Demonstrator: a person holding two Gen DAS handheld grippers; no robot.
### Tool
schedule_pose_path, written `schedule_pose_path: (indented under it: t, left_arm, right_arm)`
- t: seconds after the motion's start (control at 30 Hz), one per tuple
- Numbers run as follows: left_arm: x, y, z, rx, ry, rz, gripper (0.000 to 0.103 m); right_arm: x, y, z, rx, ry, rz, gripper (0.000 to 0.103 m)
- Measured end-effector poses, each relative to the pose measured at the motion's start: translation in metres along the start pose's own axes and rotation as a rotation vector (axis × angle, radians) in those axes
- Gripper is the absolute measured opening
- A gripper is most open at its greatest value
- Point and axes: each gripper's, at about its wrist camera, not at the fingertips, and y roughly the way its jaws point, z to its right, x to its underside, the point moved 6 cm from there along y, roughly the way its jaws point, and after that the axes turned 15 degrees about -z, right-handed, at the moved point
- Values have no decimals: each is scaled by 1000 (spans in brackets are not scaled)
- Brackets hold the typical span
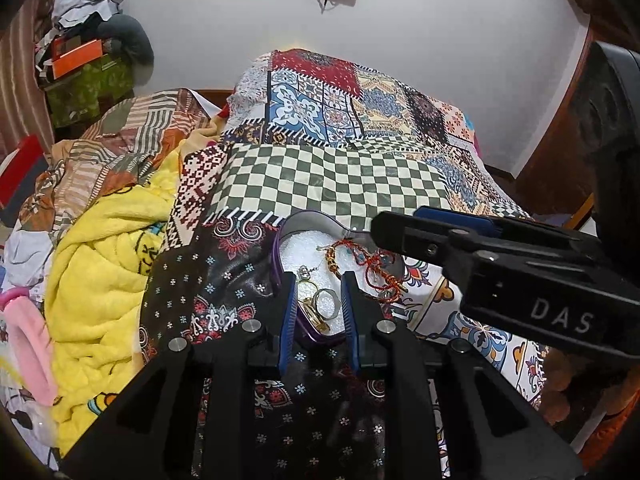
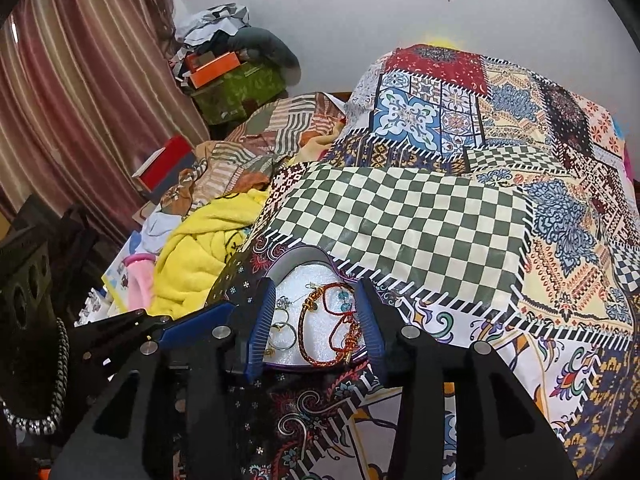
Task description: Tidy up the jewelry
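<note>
A purple-rimmed jewelry tray (image 1: 277, 258) with a white lining lies on the patterned bedspread; it also shows in the right wrist view (image 2: 298, 266). In it are rings (image 1: 324, 300), a small earring (image 1: 305, 271) and red and gold thread bracelets (image 1: 376, 268). My left gripper (image 1: 319, 282) is open, its fingers straddling the rings just above the tray. My right gripper (image 2: 316, 292) is open over the tray, with the bracelets (image 2: 336, 320) and rings (image 2: 280, 334) between its fingers. The right gripper also shows in the left wrist view (image 1: 400, 228), coming in from the right.
The tray lies on a patchwork bedspread (image 2: 400, 216) over a raised mound. A yellow blanket (image 1: 104, 272) and crumpled clothes lie to the left. Boxes (image 2: 224, 80) are stacked by the wall, and a striped curtain (image 2: 72, 92) hangs at far left.
</note>
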Motion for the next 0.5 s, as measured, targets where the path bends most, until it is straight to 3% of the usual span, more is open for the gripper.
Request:
schedule_pose_path:
  t: [0.27, 0.5]
  left_arm:
    - [-5, -33, 3, -24, -5, 70, 20]
    - [-9, -88, 20, -32, 23, 181, 20]
  right_arm:
    - [6, -37, -1, 17, 6, 71, 38]
    - [18, -92, -4, 40, 22, 174, 38]
